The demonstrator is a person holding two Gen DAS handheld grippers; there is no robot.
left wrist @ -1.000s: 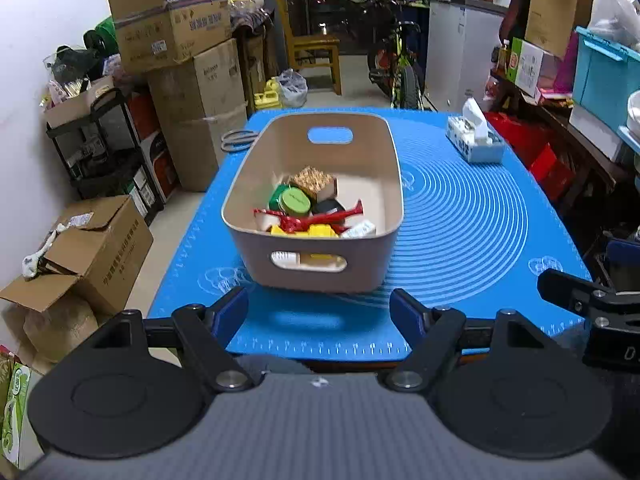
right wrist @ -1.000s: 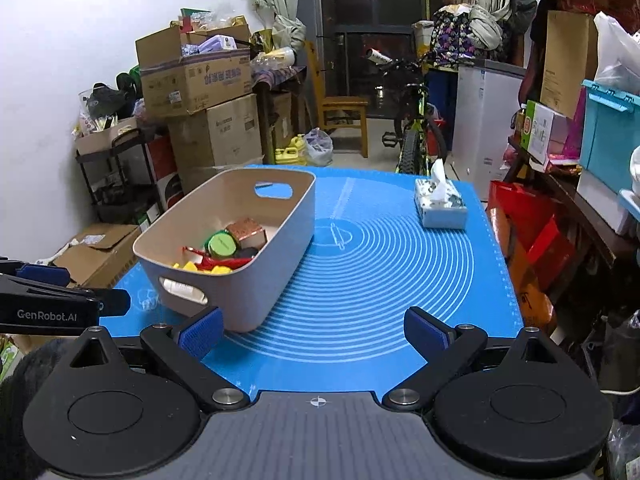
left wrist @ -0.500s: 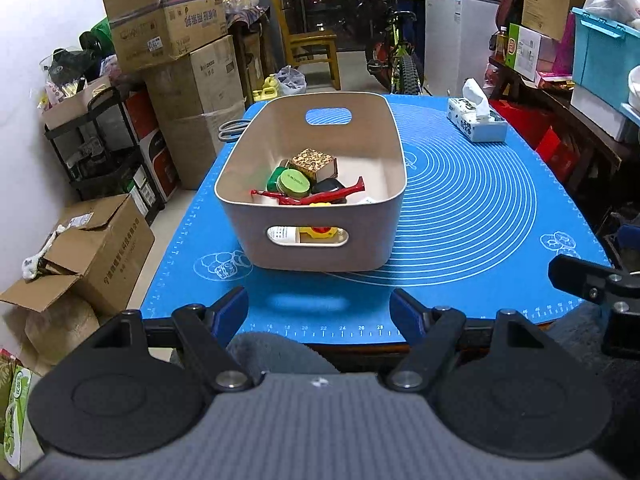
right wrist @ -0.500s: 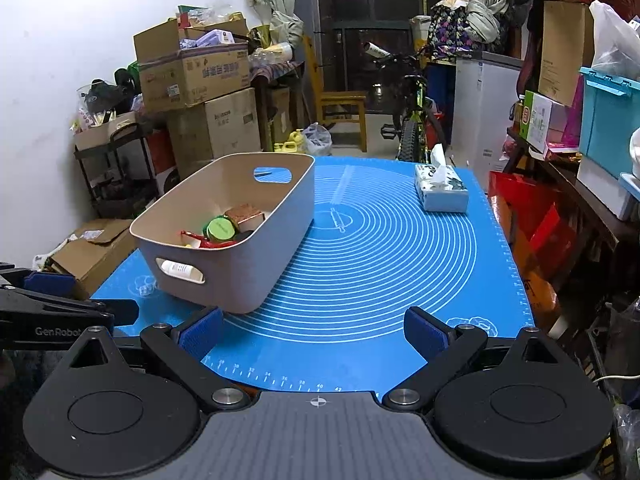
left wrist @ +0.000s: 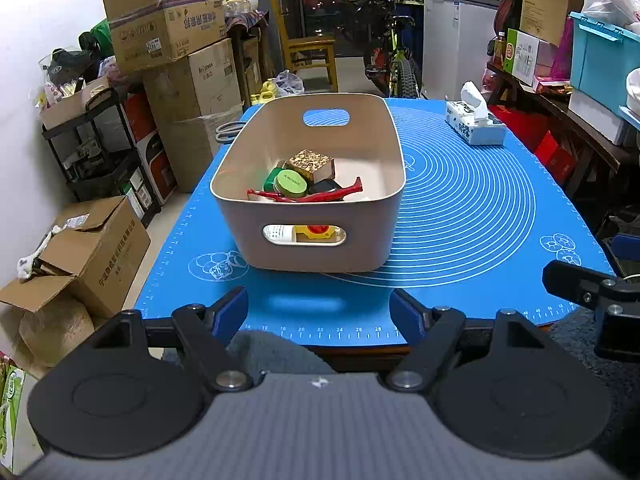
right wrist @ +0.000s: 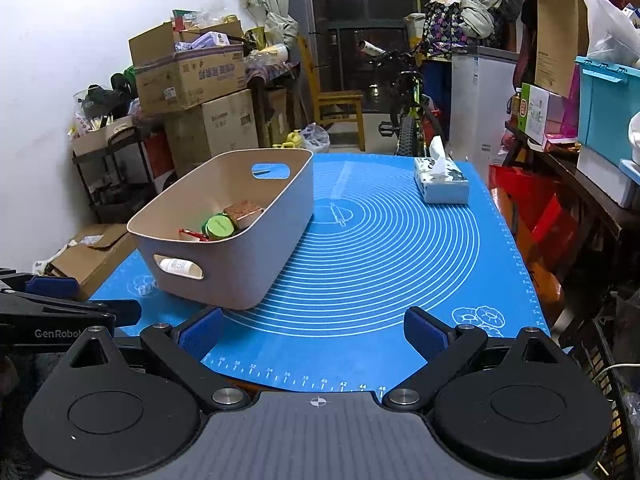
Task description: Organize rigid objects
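A: Nearest, what do you see?

B: The left hand-held gripper (left wrist: 319,312) with its blue pads spread wide and nothing between them, poised over the near edge of the bench (left wrist: 460,304), short of the beige bin (left wrist: 308,200). The right hand-held gripper (right wrist: 312,332) is likewise spread and empty, nearer than the bin and to its right.

A: And the bin itself?

B: It stands on the blue mat covering the bench. Inside lie a green-lidded jar (left wrist: 289,182), a gold-patterned box (left wrist: 311,163) just behind it, and a red tool (left wrist: 308,197) across the front.

A: Anything hard to make out?

B: Yes. The bin's near wall hides the lower contents; through the handle slot only a white label and a yellow piece with a red spot (left wrist: 316,233) show. A dark item beside the jar I cannot identify.

A: Beyond the bin?

B: A tissue box (left wrist: 474,127) further back to its right, well apart. Past the bench, cardboard boxes (left wrist: 168,28) left, a wooden chair (left wrist: 310,54) and a bicycle (left wrist: 394,60).
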